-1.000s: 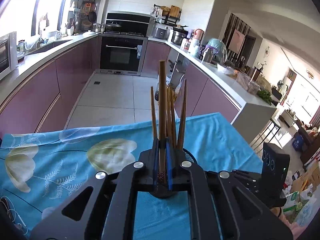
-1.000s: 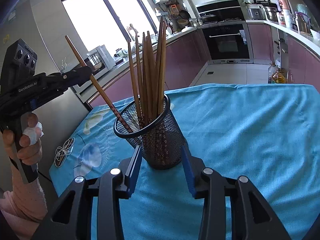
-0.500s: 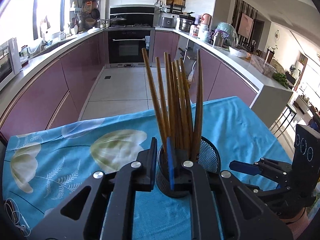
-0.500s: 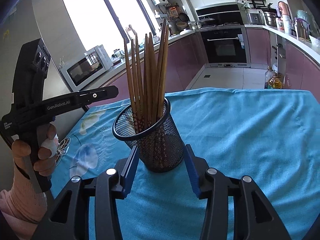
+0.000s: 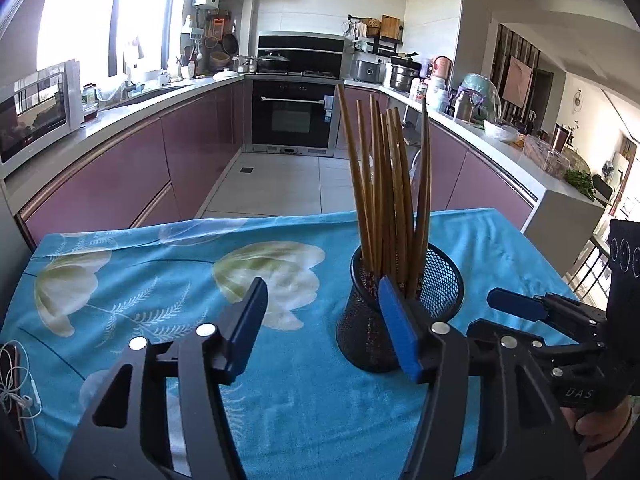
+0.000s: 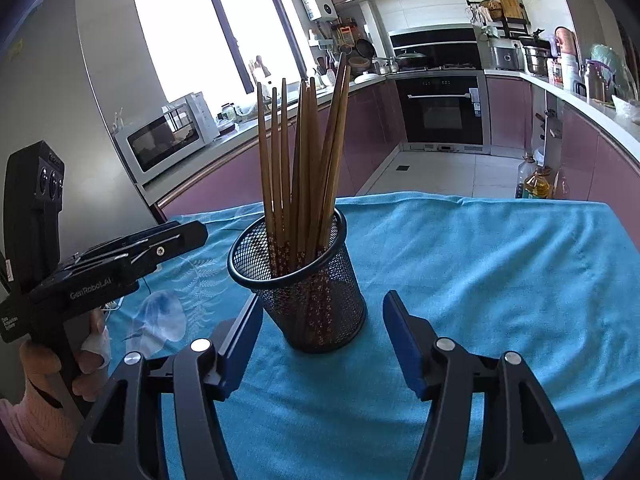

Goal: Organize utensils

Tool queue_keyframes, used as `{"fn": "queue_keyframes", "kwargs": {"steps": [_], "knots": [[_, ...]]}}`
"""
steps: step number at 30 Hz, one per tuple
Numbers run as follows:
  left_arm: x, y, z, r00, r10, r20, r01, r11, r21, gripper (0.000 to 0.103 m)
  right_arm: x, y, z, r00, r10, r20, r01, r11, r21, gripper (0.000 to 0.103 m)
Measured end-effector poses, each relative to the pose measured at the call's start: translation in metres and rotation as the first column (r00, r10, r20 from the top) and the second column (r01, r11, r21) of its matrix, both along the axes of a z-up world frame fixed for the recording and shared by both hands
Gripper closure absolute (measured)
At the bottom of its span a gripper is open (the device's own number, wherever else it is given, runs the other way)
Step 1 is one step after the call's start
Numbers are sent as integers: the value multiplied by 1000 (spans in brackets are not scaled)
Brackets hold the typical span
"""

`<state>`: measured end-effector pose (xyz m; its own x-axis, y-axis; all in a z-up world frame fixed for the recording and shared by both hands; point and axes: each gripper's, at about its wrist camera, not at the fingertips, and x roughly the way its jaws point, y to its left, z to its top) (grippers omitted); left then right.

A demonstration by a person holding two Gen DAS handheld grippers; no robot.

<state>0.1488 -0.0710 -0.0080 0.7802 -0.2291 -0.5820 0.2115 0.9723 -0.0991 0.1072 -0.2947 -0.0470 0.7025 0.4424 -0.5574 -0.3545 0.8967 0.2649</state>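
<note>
A black mesh cup (image 5: 400, 312) (image 6: 308, 280) stands on the blue flowered tablecloth (image 5: 168, 280) (image 6: 500, 264). Several brown chopsticks (image 5: 384, 184) (image 6: 304, 160) stand upright in it. My left gripper (image 5: 320, 320) is open and empty, just left of the cup and nearer to me. My right gripper (image 6: 320, 336) is open and empty, its fingers either side of the cup's base and a little short of it, not touching. The right gripper also shows in the left wrist view (image 5: 520, 306), and the left gripper in the right wrist view (image 6: 176, 240).
White earphones (image 5: 20, 384) lie at the cloth's left edge. Behind the table are the kitchen floor, purple cabinets, an oven (image 5: 294, 116) and a microwave (image 6: 168, 140). The table's far edge drops to the floor.
My left gripper let go of a chopstick into the cup, opened wide and drew back to the left. My right gripper opened wider and backed off slightly from the cup.
</note>
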Motion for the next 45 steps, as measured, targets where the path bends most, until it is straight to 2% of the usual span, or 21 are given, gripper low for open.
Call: {"fn": "queue_keyframes", "kwargs": {"steps": [1,3,5,11,19,23,31,45], "knots": [[-4,3,-2,1000,6,3,-6,1000,-2,40,-1,1,1,1000,-7,11,8,1000,-8,37],[-11,8,-4,999,29,14,-29,1000,-9,28,-3,3,2,999,-20,30,21,999,-24,30],[-19,13,-8,999,37,21,-36,999,-16,22,-6,4,3,998,-29,49,31,999,-37,23],[-39,28,-15,995,88,46,-86,995,-43,6,-14,13,-1,996,-38,80,43,997,-69,15],[-61,40,-18,984,153,89,-152,988,-19,6,-25,20,-2,991,-59,120,69,994,-85,7],[-71,46,-22,979,176,101,-175,984,-20,6,-32,23,-3,985,-80,152,94,992,-85,7],[-95,55,-18,958,210,194,-212,977,-12,6,-50,32,-3,970,-100,222,130,984,-125,7],[-116,62,-15,941,234,246,-242,970,6,6,-68,48,0,962,-88,260,125,984,-128,7]]}}
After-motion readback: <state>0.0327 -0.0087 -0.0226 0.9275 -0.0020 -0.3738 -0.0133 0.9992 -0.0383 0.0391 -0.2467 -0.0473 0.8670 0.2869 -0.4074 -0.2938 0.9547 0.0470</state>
